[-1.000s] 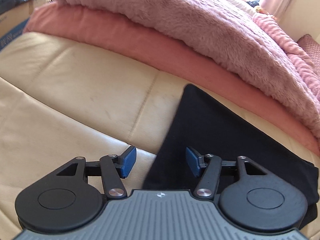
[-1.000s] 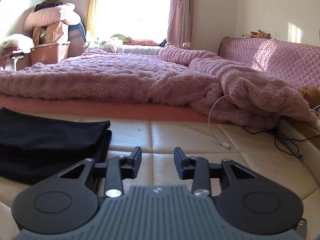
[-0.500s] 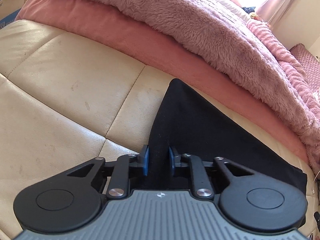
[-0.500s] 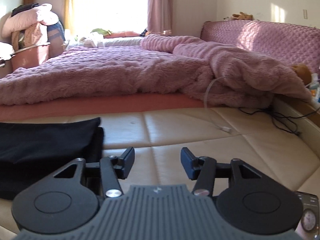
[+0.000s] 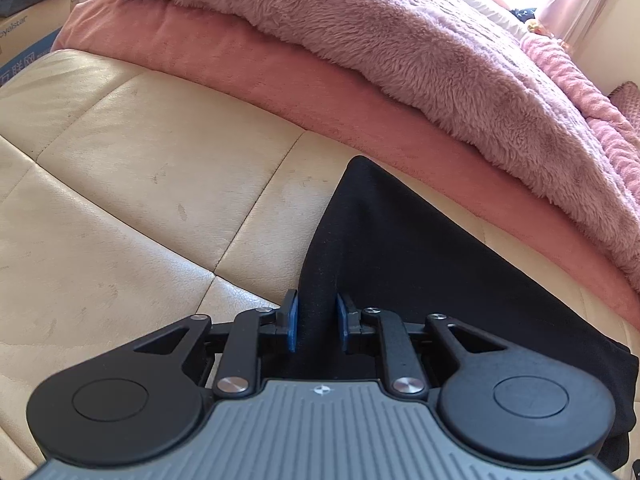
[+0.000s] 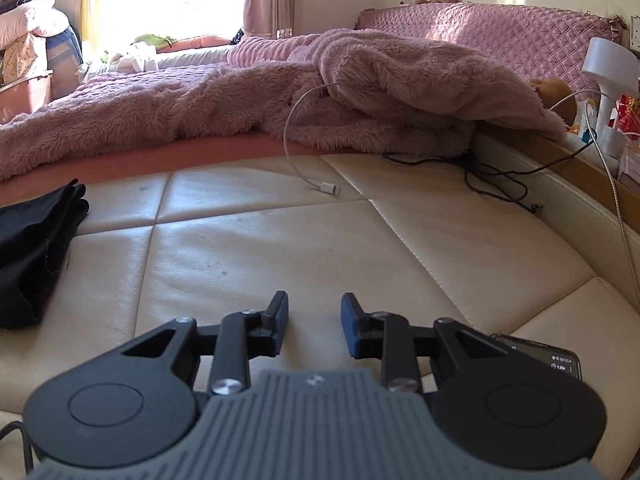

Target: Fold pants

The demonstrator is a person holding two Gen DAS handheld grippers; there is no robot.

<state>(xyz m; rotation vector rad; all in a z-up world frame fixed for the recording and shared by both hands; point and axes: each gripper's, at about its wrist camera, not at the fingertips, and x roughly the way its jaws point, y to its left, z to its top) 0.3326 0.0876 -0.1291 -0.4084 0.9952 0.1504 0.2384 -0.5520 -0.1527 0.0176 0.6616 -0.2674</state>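
With the pants [image 5: 420, 248] as the landmark, the bare cream cushion [image 5: 140, 184] lay to their left, its seams running up toward the pink mattress edge [image 5: 248, 60] and the fluffy blanket [image 5: 400, 36] behind them. The pants themselves lay already folded into a dark, flat stack on the cushion, one corner pointing toward the mattress. The left claw [image 5: 314, 326] had closed on the near left edge of that stack, black cloth bunched between its blue pads [image 5: 291, 326]; how many layers it had caught could not be told. To do this fold well, the left claw probably needed to hold every layer of that edge, lift only enough to clear the cushion, and carry it straight across the pants toward their far right end, so the edges would meet square and no crease dragged. Right of the pants [image 6: 36, 248], well apart from them, the right claw [image 6: 314, 326] hovered over open cushion, its jaws standing wide and holding nothing. It would likely serve best by pressing down the right end or pinching the matching near corner. Farther right of the pants lay a white cable [image 6: 324, 188], a black cord [image 6: 496, 184] and a phone [image 6: 556, 360].
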